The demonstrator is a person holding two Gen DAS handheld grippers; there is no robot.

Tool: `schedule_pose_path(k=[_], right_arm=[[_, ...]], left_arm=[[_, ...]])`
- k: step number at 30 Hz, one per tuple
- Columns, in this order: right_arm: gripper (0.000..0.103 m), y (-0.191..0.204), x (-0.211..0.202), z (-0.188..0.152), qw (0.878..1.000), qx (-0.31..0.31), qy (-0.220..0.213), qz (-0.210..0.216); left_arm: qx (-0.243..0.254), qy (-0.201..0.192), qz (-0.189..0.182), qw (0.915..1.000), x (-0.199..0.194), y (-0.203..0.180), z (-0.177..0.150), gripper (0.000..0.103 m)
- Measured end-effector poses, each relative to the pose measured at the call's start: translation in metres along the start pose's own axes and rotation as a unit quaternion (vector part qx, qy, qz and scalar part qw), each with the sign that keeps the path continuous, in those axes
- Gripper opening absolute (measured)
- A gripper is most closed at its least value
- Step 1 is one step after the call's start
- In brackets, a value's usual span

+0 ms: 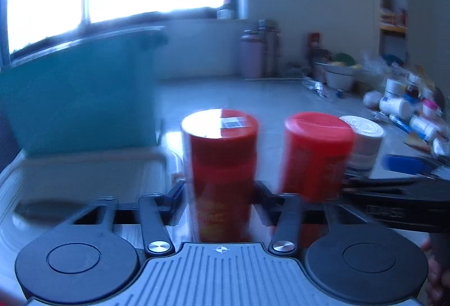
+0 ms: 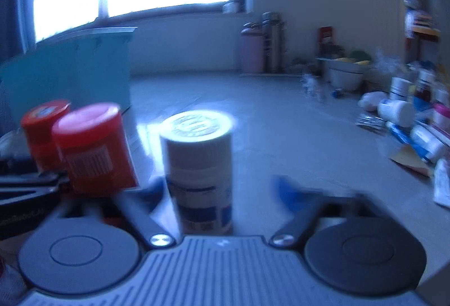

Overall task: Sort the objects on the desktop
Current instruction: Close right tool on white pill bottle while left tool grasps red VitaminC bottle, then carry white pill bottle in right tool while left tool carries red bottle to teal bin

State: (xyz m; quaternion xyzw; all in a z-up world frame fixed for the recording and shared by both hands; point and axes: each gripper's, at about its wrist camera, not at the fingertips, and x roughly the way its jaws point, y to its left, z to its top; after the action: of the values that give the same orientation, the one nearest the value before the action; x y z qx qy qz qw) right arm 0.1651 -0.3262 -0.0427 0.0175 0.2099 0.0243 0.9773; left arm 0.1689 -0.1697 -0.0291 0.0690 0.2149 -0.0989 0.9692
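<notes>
My left gripper (image 1: 220,190) is shut on a red bottle with a red cap (image 1: 220,165), held upright between its fingers. A second red-capped bottle (image 1: 315,154) stands just to its right, with a white-capped bottle (image 1: 362,143) beyond. In the right wrist view, my right gripper (image 2: 222,193) stands open around the white-capped bottle (image 2: 199,165); its blue-padded right finger (image 2: 289,193) is apart from the bottle. The two red bottles (image 2: 92,148) (image 2: 42,131) stand to the left, with the left gripper's black finger beside them.
A teal bin (image 1: 78,98) stands at the back left, a white tray (image 1: 84,173) in front of it. A heap of bottles, tubes and packets (image 2: 407,114) lies at the right. Flasks (image 1: 258,53) and a bowl (image 1: 340,75) stand at the far wall.
</notes>
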Motion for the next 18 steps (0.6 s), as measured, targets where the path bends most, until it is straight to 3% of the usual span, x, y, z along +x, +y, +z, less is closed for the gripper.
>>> schedule_pose_path(k=[9,18], right_arm=[[0.047,-0.003,-0.012,0.003,0.999,0.022,-0.007,-0.040],[0.047,0.007,-0.049,0.003,0.998,0.024,-0.007,-0.062]], left_arm=[[-0.033,0.008,-0.013,0.9993,-0.001,0.011,0.001,0.050],[-0.036,-0.002,-0.019,0.9992,-0.033,0.012,0.004,0.050]])
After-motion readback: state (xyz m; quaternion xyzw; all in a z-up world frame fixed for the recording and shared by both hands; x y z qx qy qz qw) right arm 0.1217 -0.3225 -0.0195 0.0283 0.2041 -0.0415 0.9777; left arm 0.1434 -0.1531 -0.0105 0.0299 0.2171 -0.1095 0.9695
